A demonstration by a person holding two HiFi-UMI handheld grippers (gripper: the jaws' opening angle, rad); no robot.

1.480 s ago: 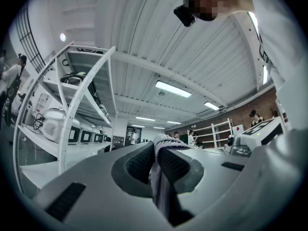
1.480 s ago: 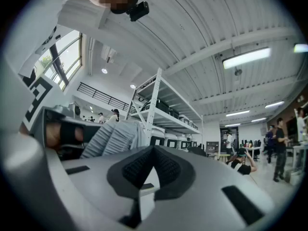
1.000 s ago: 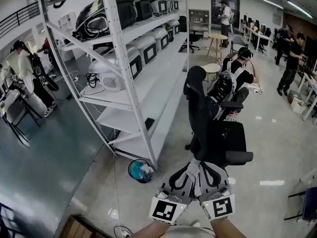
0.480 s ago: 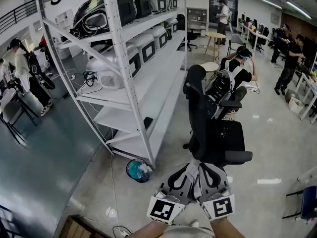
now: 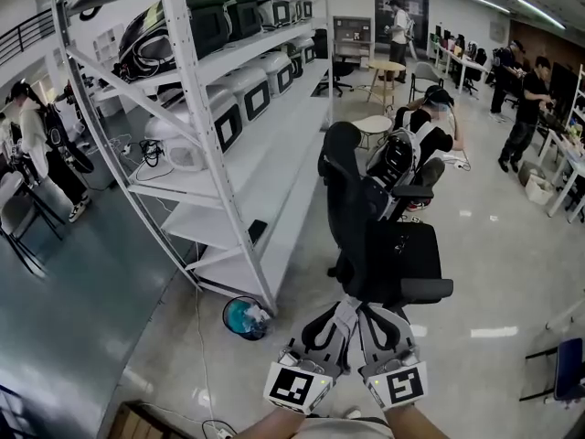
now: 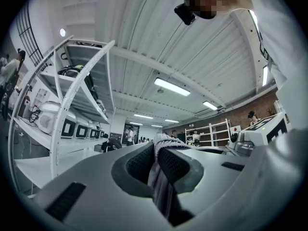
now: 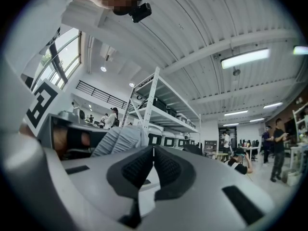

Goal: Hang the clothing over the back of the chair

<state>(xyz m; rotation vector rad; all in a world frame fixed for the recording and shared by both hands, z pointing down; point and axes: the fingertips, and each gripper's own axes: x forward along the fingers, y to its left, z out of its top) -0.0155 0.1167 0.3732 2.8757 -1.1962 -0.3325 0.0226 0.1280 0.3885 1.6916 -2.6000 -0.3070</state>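
Note:
In the head view a black office chair (image 5: 366, 227) with a tall back and headrest stands just ahead of both grippers, its seat turned to the right. My left gripper (image 5: 338, 316) is shut on a fold of grey clothing (image 5: 347, 309). The left gripper view shows that cloth (image 6: 161, 186) pinched between the pads (image 6: 139, 162). My right gripper (image 5: 367, 316) sits close beside it, tips almost touching the left one. Its jaws (image 7: 154, 150) are closed, and I make out no cloth between them. A ribbed grey part of the clothing (image 7: 120, 139) shows to their left.
White metal shelving (image 5: 210, 135) loaded with appliances runs along the left. A teal waste bin (image 5: 243, 318) stands at its foot. A seated person (image 5: 430, 126) and a backpack (image 5: 398, 158) are behind the chair. A cardboard box (image 5: 137, 423) lies at bottom left.
Both grippers have drifted slightly left and lower in the head view, still side by side. The chair now sits a little further left. The left grip on the cloth is unchanged.

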